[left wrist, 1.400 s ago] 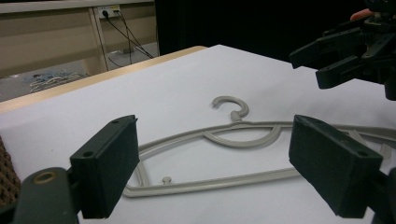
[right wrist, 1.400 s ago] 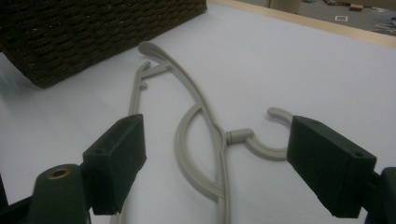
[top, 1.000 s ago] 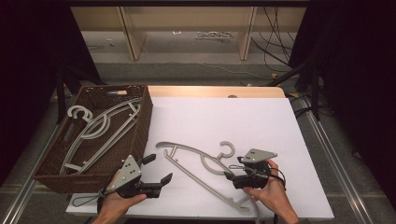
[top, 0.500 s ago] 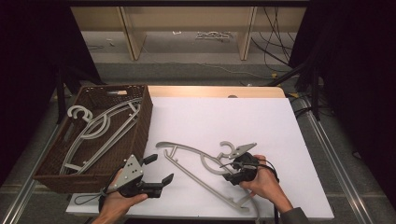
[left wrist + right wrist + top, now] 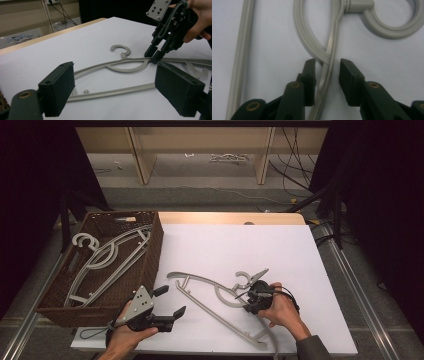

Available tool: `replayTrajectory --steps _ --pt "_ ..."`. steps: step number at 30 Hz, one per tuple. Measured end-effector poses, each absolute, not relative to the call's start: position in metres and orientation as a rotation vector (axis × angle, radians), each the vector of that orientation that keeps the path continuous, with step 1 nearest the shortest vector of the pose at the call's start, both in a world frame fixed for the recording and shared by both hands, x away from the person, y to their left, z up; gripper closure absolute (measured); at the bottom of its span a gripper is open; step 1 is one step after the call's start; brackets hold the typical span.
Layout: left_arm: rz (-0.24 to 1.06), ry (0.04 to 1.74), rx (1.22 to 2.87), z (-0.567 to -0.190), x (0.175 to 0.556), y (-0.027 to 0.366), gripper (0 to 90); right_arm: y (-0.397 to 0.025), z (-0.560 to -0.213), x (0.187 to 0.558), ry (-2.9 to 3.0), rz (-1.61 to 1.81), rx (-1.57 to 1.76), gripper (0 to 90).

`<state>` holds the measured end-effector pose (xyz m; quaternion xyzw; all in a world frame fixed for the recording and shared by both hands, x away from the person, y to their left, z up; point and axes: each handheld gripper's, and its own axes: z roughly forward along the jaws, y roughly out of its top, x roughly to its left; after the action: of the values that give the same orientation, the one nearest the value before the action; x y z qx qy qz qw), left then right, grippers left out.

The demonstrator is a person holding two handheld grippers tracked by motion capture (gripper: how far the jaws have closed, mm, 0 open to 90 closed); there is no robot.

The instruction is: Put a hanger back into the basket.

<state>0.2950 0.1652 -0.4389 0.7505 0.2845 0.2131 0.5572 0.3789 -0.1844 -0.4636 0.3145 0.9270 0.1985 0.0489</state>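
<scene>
Straddling the Hanger's Arm

Lying flat on the matte white table (image 5: 300, 250), the smooth grey plastic hanger (image 5: 210, 295) had my right gripper (image 5: 327, 67) narrowly parted astride its ribbed arm, the hook at one o'clock. My left gripper (image 5: 167, 301) gaped wide, empty. At ten o'clock, a woven brown basket (image 5: 152, 250) held more hangers (image 5: 105, 260).
</scene>
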Motion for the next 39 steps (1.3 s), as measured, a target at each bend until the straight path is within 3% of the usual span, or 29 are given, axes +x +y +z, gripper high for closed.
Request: replayTrajectory --steps 17,27,39 --pt "0.497 0.665 1.777 -0.440 0.295 0.163 16.3 -0.170 -0.460 0.383 2.869 0.431 0.894 72.8" --pt "0.485 0.673 1.775 -0.439 0.296 0.164 16.4 -0.175 -0.458 0.386 2.888 0.445 0.856 81.9" --pt "0.502 0.629 1.833 -0.430 0.304 0.150 16.7 -0.183 -0.444 0.379 2.860 0.402 0.693 82.2"
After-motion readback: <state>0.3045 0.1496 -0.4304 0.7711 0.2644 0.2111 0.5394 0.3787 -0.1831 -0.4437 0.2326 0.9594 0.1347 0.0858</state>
